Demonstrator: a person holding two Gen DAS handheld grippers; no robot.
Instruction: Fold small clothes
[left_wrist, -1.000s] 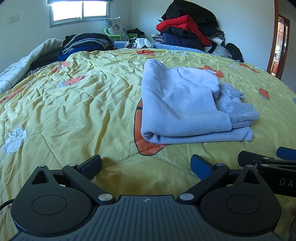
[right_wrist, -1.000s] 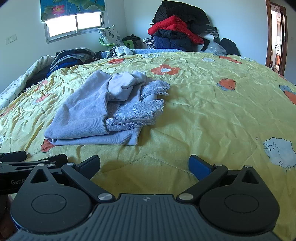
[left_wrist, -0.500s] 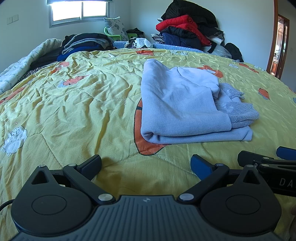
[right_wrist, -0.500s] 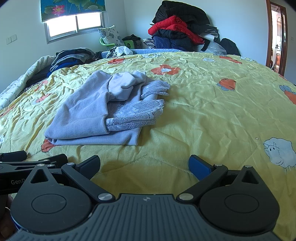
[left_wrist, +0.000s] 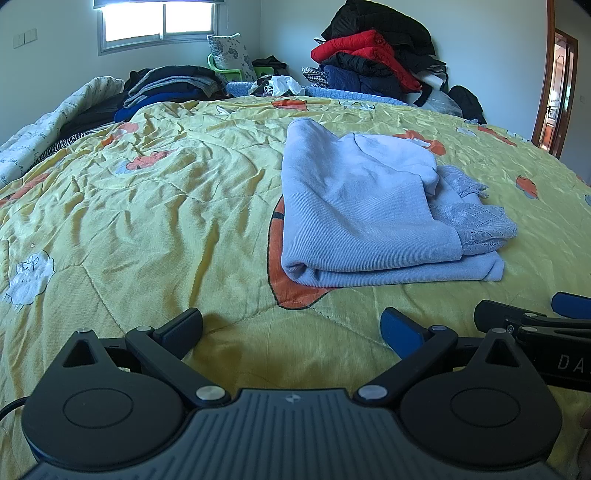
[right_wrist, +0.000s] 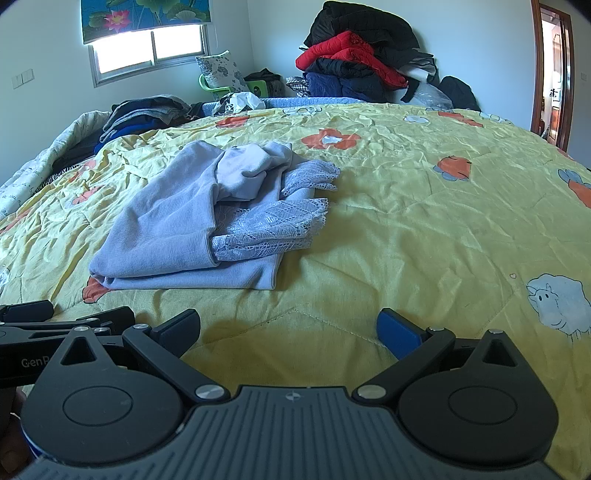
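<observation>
A light blue garment with lace trim (left_wrist: 373, 214) lies folded on the yellow bedspread (left_wrist: 147, 221). It also shows in the right wrist view (right_wrist: 207, 225), ahead and to the left. My left gripper (left_wrist: 291, 326) is open and empty, held low over the bedspread short of the garment's near edge. My right gripper (right_wrist: 290, 325) is open and empty, beside the left one and to the right of the garment. Each gripper shows at the edge of the other's view: the right one (left_wrist: 532, 321) and the left one (right_wrist: 66, 319).
A tall pile of red, black and navy clothes (left_wrist: 373, 62) stands at the far side of the bed. A stack of dark folded clothes (left_wrist: 166, 88) lies at the far left. A doorway (left_wrist: 557, 88) is on the right and a window (right_wrist: 147, 51) on the far wall.
</observation>
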